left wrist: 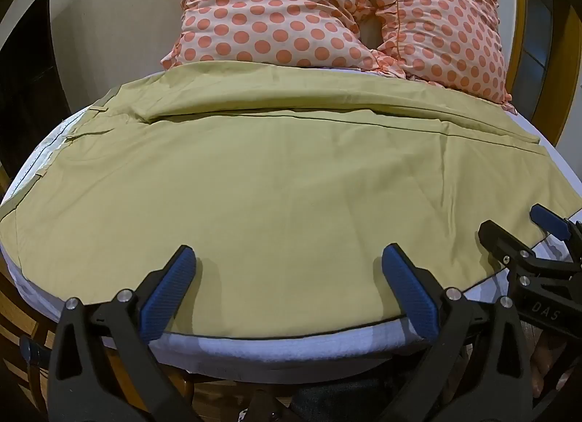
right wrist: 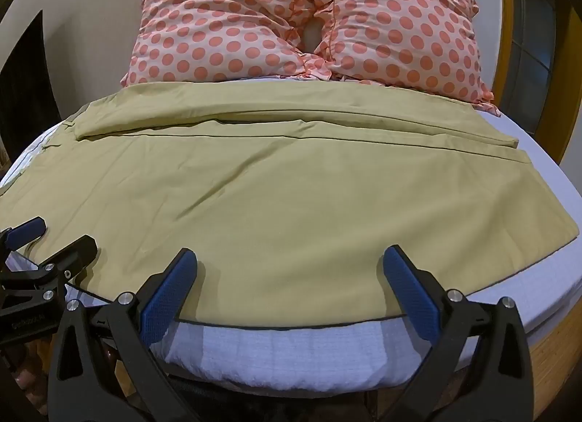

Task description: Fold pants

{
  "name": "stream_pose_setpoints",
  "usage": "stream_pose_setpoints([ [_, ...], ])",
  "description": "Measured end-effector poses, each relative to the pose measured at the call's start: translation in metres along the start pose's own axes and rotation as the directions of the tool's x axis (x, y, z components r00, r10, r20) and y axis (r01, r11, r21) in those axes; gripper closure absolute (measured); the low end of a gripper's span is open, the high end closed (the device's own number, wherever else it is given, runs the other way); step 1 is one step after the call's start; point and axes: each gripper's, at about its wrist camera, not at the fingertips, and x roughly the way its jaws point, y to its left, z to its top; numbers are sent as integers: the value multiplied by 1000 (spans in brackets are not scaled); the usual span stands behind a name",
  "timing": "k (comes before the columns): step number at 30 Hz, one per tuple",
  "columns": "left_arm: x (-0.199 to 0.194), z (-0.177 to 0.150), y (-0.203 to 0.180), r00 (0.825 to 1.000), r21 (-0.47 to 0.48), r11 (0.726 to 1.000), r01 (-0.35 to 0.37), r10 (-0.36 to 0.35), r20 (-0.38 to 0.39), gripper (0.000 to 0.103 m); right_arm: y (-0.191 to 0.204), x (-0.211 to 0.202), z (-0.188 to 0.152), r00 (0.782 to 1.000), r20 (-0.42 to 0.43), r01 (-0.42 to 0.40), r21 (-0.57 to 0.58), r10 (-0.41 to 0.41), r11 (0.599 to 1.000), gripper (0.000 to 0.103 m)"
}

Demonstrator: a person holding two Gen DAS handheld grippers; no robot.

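Observation:
Olive-yellow pants lie flat across the white bed, waistband at the left, leg hems at the right, one leg folded over the other along the far side. They also show in the right wrist view. My left gripper is open and empty, its blue pads over the pants' near edge. My right gripper is open and empty over the near edge further right. It shows at the right of the left wrist view, and the left gripper shows at the left of the right wrist view.
Two orange polka-dot pillows lie at the far end of the bed. The white mattress edge runs just under the grippers. A wooden bed frame shows at the right, a wall and dark doorway at the left.

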Motion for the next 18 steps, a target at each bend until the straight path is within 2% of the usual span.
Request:
stream_pose_setpoints([
  [18,0,0,0,1000,1,1000,-1,1,2,2,0,0,0,1000,3,0,-1,0,1000,1],
])
